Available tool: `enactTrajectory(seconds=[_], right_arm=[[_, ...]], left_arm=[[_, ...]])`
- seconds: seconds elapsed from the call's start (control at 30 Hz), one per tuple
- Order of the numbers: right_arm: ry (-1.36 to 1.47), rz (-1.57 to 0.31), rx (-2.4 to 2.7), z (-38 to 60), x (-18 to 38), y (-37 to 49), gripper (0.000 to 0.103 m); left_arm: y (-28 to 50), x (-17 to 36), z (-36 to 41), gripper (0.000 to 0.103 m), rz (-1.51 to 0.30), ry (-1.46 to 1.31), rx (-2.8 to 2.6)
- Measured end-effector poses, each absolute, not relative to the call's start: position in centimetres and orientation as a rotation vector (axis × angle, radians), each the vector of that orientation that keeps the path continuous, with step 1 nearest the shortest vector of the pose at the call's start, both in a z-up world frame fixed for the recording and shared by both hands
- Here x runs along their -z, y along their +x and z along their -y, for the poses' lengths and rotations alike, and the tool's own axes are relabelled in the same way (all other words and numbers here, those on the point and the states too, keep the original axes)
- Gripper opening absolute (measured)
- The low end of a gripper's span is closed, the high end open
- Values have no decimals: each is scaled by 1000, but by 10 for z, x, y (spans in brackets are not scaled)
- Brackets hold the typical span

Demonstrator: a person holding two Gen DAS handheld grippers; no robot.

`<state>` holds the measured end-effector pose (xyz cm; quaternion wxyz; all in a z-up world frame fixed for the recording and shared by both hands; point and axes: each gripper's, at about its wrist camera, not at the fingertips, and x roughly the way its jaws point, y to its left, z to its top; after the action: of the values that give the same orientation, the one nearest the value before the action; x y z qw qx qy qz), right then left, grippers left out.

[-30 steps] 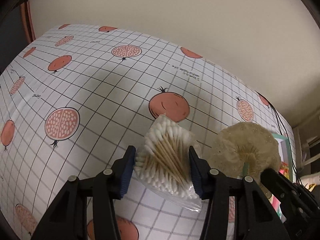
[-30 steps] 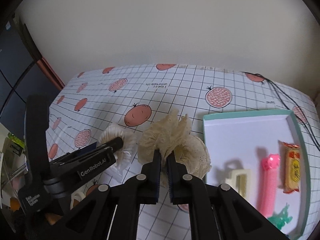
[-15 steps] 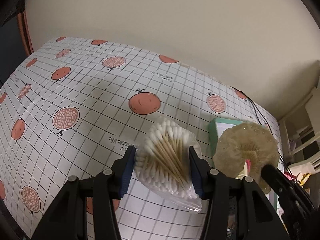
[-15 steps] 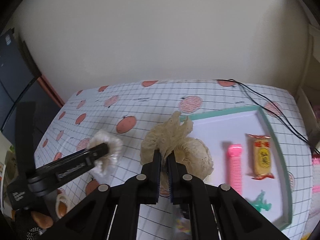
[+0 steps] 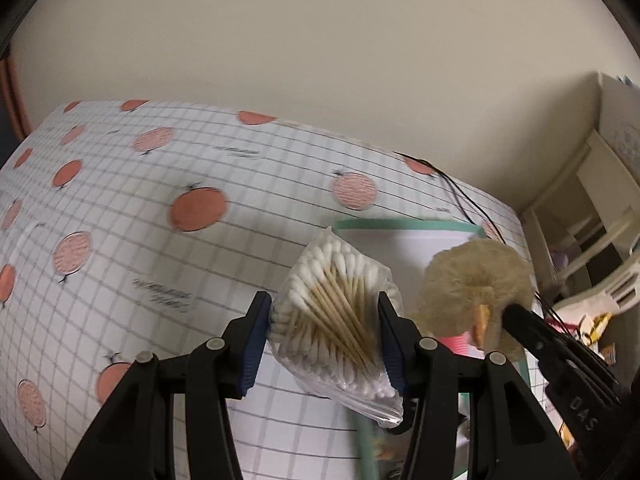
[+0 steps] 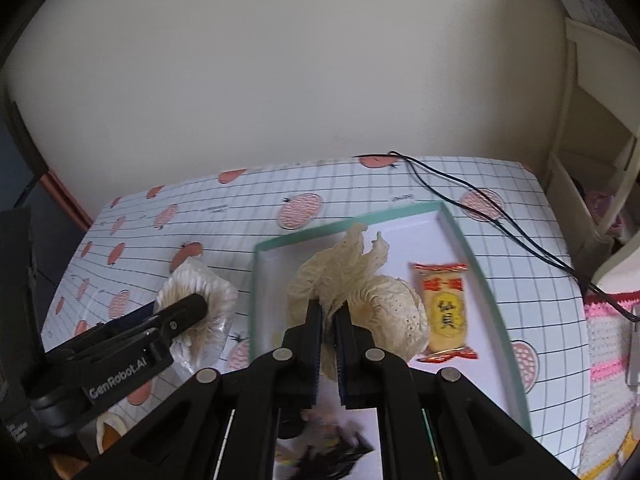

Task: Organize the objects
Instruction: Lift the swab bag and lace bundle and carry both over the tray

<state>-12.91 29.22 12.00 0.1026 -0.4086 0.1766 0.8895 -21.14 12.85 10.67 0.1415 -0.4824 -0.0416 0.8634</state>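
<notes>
1. Left gripper (image 5: 324, 336): jaws clamp a clear bag of cotton swabs (image 5: 340, 320), held above the tablecloth (image 5: 160, 240) just left of the tray (image 6: 480, 280).
2. Right gripper (image 6: 328, 320): jaws nearly closed, pinching a cream lace cloth (image 6: 360, 288) over the tray.
3. Only the right wrist view shows the tray interior: a yellow snack packet (image 6: 444, 312) lies right of the cloth, partly overlapped by it.
4. Black cable (image 6: 480, 204) crosses the far right.

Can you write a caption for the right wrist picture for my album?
Right gripper pinches a cream lace cloth over the teal-rimmed tray, beside a snack packet.
</notes>
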Motion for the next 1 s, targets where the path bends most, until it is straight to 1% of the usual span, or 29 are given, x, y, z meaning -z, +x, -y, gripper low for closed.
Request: enactTrajectory(seconds=[0.3,0.87,1.0], right_arm=[[-1196,-590,-2590,-322,-109,-127,7],[-1296,-641,-2516,-335,-60,-140,7],[-1306,-627,-2512,-333,-57,-141,7]], left_arm=[[-214,-96,-168,53,55,-1311,-2461],[-236,-67,-180,53,76,-1191,-2521],[-241,-61,-182,53,91,-1185,-2529]])
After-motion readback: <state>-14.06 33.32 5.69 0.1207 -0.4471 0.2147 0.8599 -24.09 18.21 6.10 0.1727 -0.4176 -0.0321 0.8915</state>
